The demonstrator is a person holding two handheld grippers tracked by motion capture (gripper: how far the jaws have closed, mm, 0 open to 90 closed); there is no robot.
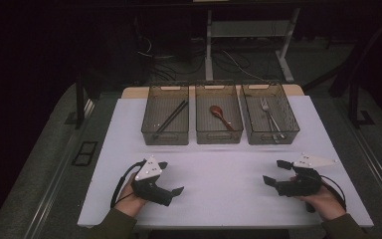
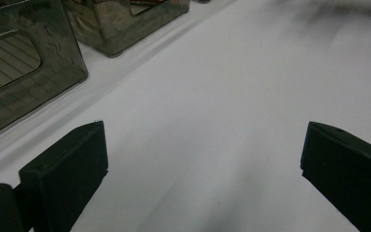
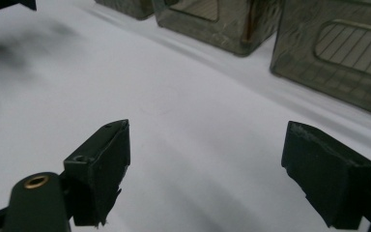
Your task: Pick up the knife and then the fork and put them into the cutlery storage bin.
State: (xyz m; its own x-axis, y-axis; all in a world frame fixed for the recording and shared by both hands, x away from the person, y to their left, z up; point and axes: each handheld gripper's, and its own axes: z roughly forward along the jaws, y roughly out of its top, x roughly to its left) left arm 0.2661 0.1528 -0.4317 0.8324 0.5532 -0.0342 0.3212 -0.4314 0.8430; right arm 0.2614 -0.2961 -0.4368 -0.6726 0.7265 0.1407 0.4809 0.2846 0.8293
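Both grippers sit low over the bare front of the desk (image 1: pixel 219 149), jaws wide, nothing between them: left gripper (image 1: pixel 171 178) angled toward centre, right gripper (image 1: pixel 274 172) likewise. Nearest things are the three bins at the back, well apart from both: chopsticks (image 1: pixel 171 117) in the left bin (image 1: pixel 165 138), spoon (image 1: pixel 221 117) in the middle bin (image 1: pixel 218 138), fork (image 1: pixel 270 117) in the right bin (image 1: pixel 272 138). My read on the risks: bin walls are tall and the utensils lie flat on the bottom, so a steep reach could clip a rim and shove a light bin; thin chopsticks and the fork could slip from flat pads or pivot in a one-end grip; both hands heading for the middle bin could collide. The high view gives bin contents and which is which. The gripper views give the jaw gaps close up and the bin fronts with handle cutouts (image 3: pixel 352 48), but contents there are hard to make out through the smoky plastic.
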